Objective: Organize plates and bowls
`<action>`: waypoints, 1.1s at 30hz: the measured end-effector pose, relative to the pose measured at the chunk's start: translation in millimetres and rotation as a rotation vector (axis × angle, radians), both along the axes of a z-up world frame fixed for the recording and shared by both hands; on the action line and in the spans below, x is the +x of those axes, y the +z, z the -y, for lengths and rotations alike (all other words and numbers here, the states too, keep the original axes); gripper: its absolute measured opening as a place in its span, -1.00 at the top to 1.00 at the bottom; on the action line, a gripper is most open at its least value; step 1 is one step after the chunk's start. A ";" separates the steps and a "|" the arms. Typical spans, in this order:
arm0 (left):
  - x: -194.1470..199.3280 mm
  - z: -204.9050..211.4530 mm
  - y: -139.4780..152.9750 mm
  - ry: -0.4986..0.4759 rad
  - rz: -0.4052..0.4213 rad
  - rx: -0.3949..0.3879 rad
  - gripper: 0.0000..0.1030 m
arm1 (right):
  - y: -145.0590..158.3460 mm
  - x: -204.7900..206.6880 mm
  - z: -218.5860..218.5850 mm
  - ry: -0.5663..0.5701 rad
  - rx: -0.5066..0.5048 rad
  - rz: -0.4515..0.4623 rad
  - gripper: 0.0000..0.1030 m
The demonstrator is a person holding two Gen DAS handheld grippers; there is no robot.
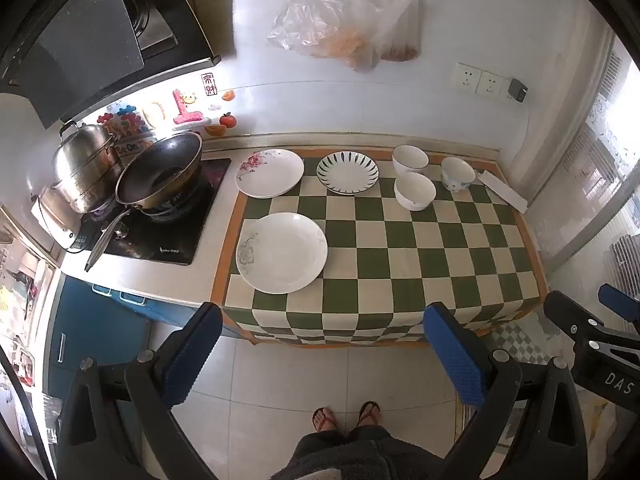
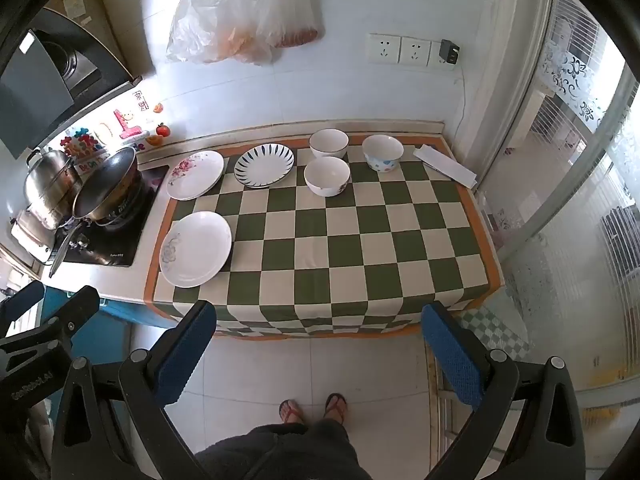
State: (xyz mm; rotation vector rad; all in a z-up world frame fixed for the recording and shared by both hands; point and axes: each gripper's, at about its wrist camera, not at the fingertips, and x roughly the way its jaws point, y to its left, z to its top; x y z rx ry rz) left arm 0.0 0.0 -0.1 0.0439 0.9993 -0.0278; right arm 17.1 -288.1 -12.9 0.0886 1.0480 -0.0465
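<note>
I am holding my left claw (image 1: 322, 354) and my right claw (image 2: 320, 350) released, both hanging over the floor just near of the checked cloth (image 1: 400, 248). On the cloth, a big white plate (image 1: 282, 253) is sitting near left; at the far edge a pink-flowered plate (image 1: 270, 173) and a striped plate (image 1: 347, 172) are lying side by side, with three bowls (image 2: 327, 176) clustering to their right.

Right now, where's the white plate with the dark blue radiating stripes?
The white plate with dark blue radiating stripes sits at the back of the checkered cloth, between the pink-flowered plate on its left and the white bowls on its right.
</note>
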 end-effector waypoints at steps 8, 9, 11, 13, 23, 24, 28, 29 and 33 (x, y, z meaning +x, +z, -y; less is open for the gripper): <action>0.5 0.7 -0.9 -0.002 -0.007 -0.007 -0.99 | -1.2 0.3 0.2 -0.001 0.000 -0.001 -1.00; 0.4 1.2 -0.9 -0.002 -0.007 -0.005 -0.99 | -1.3 0.4 0.2 -0.001 0.000 -0.001 -1.00; 0.5 2.2 -0.7 -0.004 -0.007 -0.003 -1.00 | -0.8 0.4 0.2 -0.001 0.002 0.000 -1.00; 0.5 3.5 0.0 -0.005 -0.006 -0.003 -1.00 | -0.9 0.5 -0.2 0.000 0.002 -0.001 -1.00; 1.1 9.2 -1.9 -0.002 -0.002 -0.011 -1.00 | -0.8 0.7 1.5 -0.003 0.001 0.000 -1.00; 1.6 10.7 -1.1 -0.001 -0.004 -0.011 -1.00 | -1.2 2.3 2.9 -0.003 0.000 0.000 -1.00; 1.0 10.8 1.9 -0.007 -0.006 -0.013 -1.00 | -1.8 2.7 4.0 -0.003 0.002 0.001 -1.00; 0.8 11.7 2.4 -0.007 -0.006 -0.014 -1.00 | -1.8 2.4 3.8 -0.004 0.002 0.001 -1.00; 0.5 11.7 2.1 -0.003 -0.004 -0.015 -1.00 | -2.3 1.9 3.5 -0.005 0.002 0.002 -1.00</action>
